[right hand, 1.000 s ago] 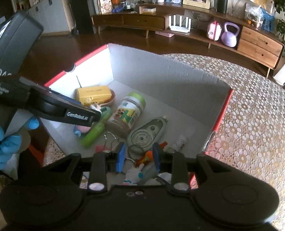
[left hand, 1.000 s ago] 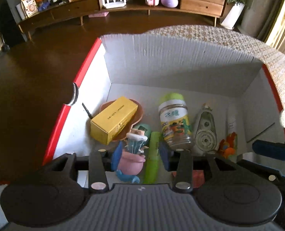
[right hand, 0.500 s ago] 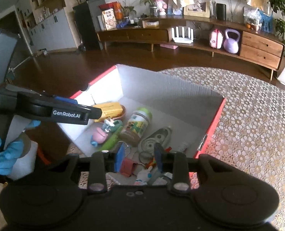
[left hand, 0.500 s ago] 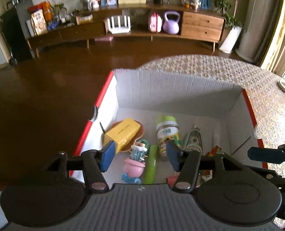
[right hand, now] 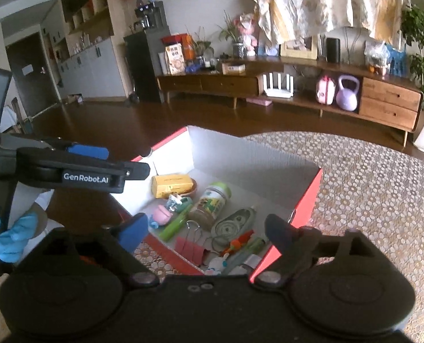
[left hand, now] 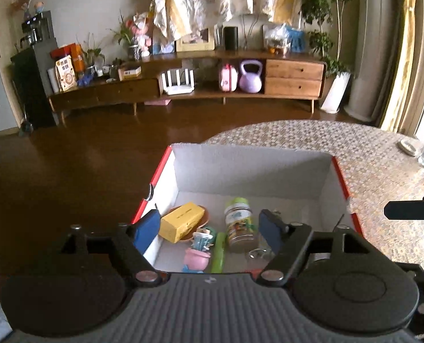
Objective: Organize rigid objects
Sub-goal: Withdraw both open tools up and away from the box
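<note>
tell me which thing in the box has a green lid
The clear jar lying on its side mid-box; its cap is pale green, unlike the yellow carton and pink pot.

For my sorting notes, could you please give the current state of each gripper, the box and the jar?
left gripper: open, jaws just opening, nothing between them
right gripper: open, jaws just opening, empty
box: open-topped, holding items
jar: lying on its side, capped

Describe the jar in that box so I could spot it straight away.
Find the red-edged box with white inner walls on the lace-covered table. Near the middle of its floor lies the jar on its side, between a green stick and a grey tape dispenser. It alone is clear with a pale green lid and a bright picture label.
</note>
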`<action>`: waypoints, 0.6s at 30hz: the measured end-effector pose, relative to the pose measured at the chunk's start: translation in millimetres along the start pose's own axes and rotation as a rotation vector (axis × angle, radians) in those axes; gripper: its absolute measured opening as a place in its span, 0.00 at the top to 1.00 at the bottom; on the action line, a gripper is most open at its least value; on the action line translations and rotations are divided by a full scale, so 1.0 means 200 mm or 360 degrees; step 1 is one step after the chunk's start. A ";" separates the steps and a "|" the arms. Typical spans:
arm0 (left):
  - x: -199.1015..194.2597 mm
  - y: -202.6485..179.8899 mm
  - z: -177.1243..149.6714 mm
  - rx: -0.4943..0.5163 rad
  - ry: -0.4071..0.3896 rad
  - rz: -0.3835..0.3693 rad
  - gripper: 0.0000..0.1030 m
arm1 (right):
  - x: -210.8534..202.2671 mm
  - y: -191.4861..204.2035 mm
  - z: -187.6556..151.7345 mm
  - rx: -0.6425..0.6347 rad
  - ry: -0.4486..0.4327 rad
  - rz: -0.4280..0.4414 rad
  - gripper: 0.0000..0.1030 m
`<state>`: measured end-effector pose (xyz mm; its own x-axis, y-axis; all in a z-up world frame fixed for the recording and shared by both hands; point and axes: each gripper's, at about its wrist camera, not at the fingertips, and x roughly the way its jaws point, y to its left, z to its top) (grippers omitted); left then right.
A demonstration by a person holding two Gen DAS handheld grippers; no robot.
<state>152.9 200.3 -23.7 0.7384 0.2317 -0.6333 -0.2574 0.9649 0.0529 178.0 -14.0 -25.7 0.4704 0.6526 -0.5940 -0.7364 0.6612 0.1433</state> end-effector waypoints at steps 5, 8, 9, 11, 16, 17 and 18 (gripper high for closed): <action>-0.04 -0.02 -0.04 -0.0013 -0.0018 -0.0024 0.20 | -0.07 0.00 -0.02 0.0030 -0.0083 0.0027 0.00; -0.07 -0.03 -0.07 -0.0045 -0.0028 -0.0043 0.19 | -0.10 0.00 -0.03 0.0062 -0.0123 0.0026 0.00; -0.08 -0.03 -0.08 -0.0053 -0.0029 -0.0046 0.19 | -0.11 0.00 -0.03 0.0066 -0.0128 0.0025 0.00; -0.09 -0.03 -0.09 -0.0072 -0.0025 -0.0056 0.18 | -0.13 0.00 -0.03 0.0076 -0.0139 0.0038 0.00; -0.14 -0.05 -0.13 -0.0080 -0.0039 -0.0073 0.10 | -0.17 -0.02 -0.07 0.0107 -0.0151 0.0059 0.00; -0.15 -0.05 -0.14 -0.0077 -0.0041 -0.0082 0.09 | -0.18 -0.02 -0.08 0.0106 -0.0152 0.0060 0.00; -0.16 -0.06 -0.15 -0.0074 -0.0043 -0.0089 0.09 | -0.19 -0.02 -0.08 0.0108 -0.0156 0.0064 0.00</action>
<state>113.4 177.2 -27.6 0.7688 0.1815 -0.6132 -0.2436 0.9697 -0.0184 154.7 -47.7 -16.6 0.4890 0.7099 -0.5069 -0.7227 0.6551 0.2203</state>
